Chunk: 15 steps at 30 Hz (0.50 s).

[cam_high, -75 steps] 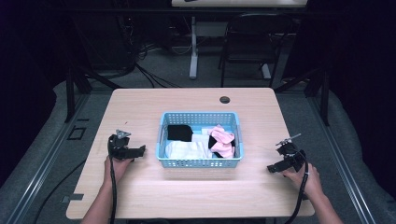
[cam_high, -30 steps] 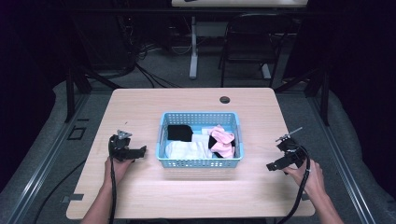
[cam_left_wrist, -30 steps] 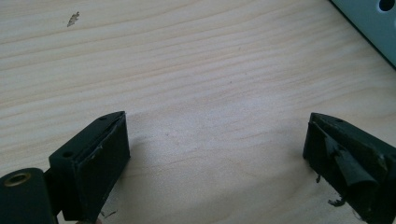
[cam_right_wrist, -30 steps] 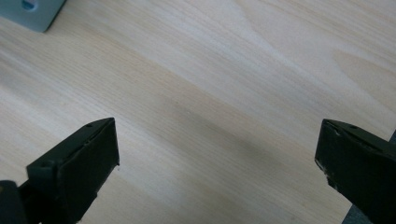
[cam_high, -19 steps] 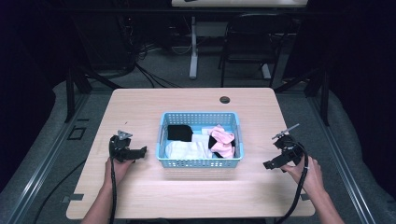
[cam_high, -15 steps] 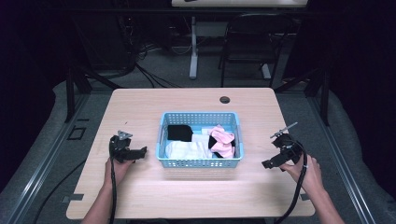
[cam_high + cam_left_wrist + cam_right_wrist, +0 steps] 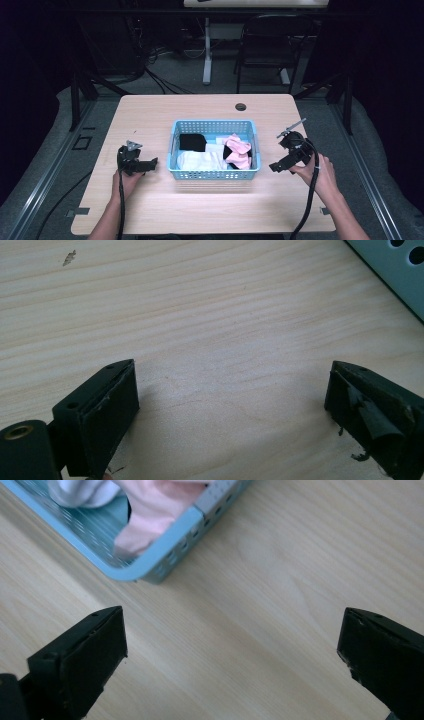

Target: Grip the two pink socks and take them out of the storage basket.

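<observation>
Nearest the camera in the high view, a person's two forearms came in from the bottom edge, each hand holding a gripper over a pale wooden table. The left gripper sat low beside the left side of a blue basket, near it but not touching; in the left gripper view its jaws stood spread wide with bare wood between them and nothing held, and a corner of the basket's wall showed at the upper right. The right gripper was lifted a little off the table just to the right of the basket, angled toward it, a cable trailing back along the wrist. In the right gripper view its jaws were likewise parted and empty — the basket's rounded corner lay ahead of them, with a pink garment and something white inside. Within the basket (seen from above) lay a white piece at the front, a black piece behind it and the pink one at the right. Farther on, a small dark round hole sat near the table's far edge, and beyond it — in dim light — stood a chair and floor cables.
</observation>
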Each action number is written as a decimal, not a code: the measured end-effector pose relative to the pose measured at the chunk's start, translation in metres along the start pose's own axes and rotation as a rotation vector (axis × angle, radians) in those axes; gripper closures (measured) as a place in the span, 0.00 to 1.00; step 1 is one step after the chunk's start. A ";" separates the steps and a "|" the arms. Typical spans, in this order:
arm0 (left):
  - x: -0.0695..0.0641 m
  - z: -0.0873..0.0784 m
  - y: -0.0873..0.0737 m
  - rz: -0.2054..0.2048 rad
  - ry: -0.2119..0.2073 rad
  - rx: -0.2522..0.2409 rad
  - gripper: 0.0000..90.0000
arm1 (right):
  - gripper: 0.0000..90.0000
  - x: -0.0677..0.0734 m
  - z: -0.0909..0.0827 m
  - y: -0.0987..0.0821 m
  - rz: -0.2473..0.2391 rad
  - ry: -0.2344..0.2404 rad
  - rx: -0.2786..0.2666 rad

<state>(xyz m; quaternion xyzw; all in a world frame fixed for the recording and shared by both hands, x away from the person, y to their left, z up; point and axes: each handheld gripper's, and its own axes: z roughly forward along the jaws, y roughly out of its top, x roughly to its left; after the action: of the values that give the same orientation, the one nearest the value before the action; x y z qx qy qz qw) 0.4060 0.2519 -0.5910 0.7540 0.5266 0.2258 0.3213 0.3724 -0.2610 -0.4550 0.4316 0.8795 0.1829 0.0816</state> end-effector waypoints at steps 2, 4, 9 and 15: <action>0.000 0.000 0.000 0.000 0.000 0.000 0.08 | 0.00 0.004 -0.005 0.010 -0.021 -0.007 -0.006; 0.000 0.001 0.000 0.000 -0.001 -0.004 0.08 | 0.00 0.008 -0.008 0.018 -0.030 -0.010 -0.022; 0.000 0.001 0.000 0.001 -0.002 -0.004 0.08 | 0.00 0.017 -0.015 0.048 -0.073 -0.005 -0.035; 0.000 0.001 0.000 0.000 -0.002 -0.004 0.08 | 0.00 0.023 -0.013 0.069 -0.102 0.009 -0.043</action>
<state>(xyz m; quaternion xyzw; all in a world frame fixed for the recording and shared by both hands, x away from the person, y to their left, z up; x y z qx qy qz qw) 0.4067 0.2514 -0.5912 0.7536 0.5257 0.2261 0.3233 0.4049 -0.2073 -0.4154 0.3834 0.8967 0.1993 0.0962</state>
